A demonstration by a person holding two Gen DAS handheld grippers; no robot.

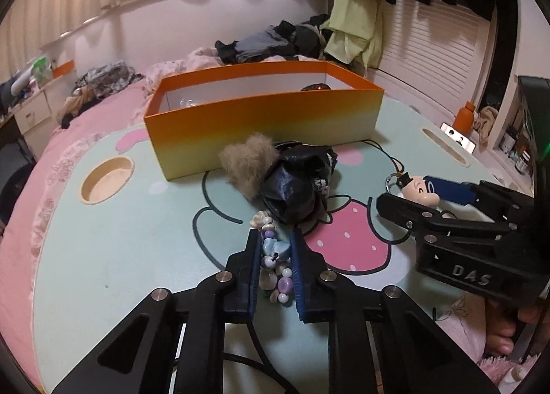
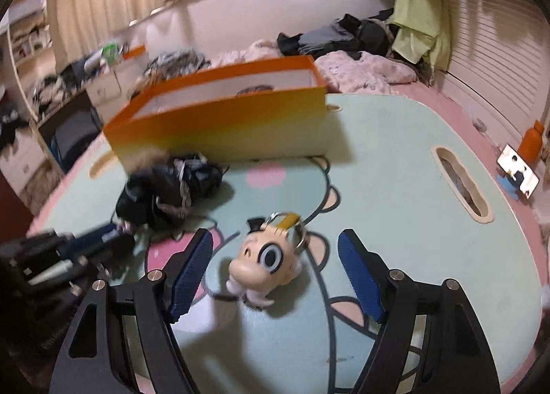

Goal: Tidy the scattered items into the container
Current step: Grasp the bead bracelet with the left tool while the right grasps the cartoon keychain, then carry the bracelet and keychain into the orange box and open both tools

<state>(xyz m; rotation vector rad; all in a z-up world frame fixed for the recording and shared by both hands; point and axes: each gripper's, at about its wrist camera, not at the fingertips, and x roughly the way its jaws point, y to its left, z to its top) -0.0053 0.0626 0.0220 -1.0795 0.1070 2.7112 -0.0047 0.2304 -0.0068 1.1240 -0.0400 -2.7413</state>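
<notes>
My left gripper [image 1: 275,239] is shut on a bead bracelet [image 1: 274,253] of shells and purple, blue and white beads, low over the mint table [image 1: 120,239]. My right gripper [image 2: 275,256] is open around a cream cartoon-head keychain [image 2: 264,261] with a metal ring, which lies on the table; it also shows in the left wrist view [image 1: 417,188]. An orange box [image 1: 261,119] stands open at the back, seen too in the right wrist view [image 2: 220,119]. A black bag with a furry tan tuft [image 1: 292,184] lies in front of the box.
The table sits on a pink bed [image 1: 68,139] and has a round cup hole [image 1: 107,176] at the left and a slot [image 2: 460,184] at the right. A phone [image 2: 519,177] and an orange bottle [image 2: 531,143] stand beyond the right edge. Clothes [image 1: 275,40] are piled behind.
</notes>
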